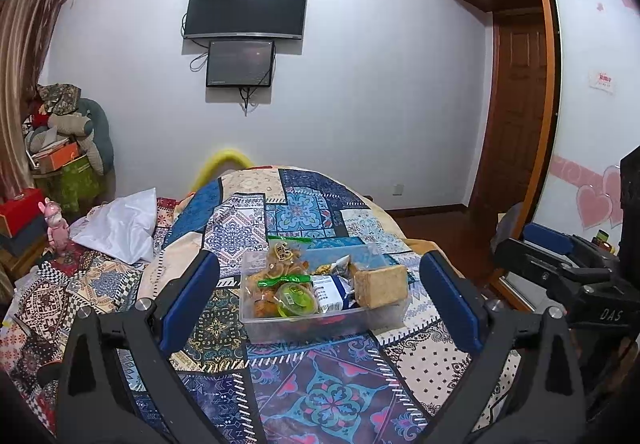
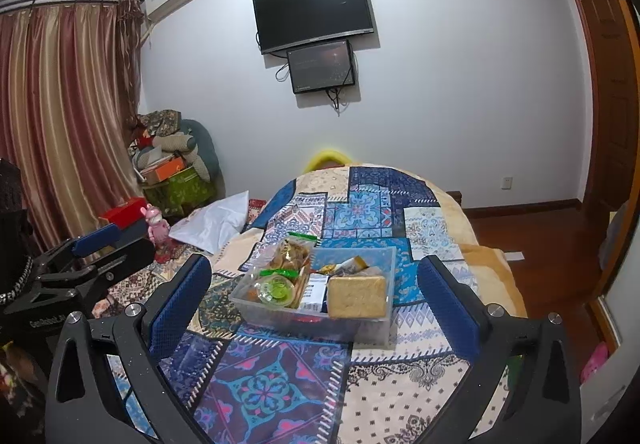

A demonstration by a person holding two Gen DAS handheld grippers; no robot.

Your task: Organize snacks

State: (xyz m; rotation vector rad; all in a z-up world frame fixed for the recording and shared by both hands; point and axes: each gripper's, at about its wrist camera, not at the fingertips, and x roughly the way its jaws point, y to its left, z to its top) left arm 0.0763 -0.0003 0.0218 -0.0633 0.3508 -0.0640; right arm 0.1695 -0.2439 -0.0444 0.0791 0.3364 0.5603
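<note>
A clear plastic box [image 1: 280,328] [image 2: 372,328] sits on the patchwork quilt, full of snacks. Inside are a green jelly cup [image 1: 296,298] [image 2: 274,290], a bag of fried snacks [image 1: 284,258] [image 2: 290,254], a blue and white packet [image 1: 330,290] [image 2: 314,292] and a tan wrapped cake block [image 1: 380,284] [image 2: 356,296]. My left gripper [image 1: 320,302] is open and empty, its fingers either side of the box and nearer than it. My right gripper [image 2: 316,304] is open and empty, held back from the box the same way. Each gripper shows at the edge of the other's view.
The quilt-covered bed [image 1: 332,396] [image 2: 280,384] falls away to a wooden floor [image 1: 436,216] on the right. A white pillow [image 1: 120,224] and a pink toy [image 1: 54,224] lie left. Boxes and cushions [image 2: 172,168] are piled by the curtain.
</note>
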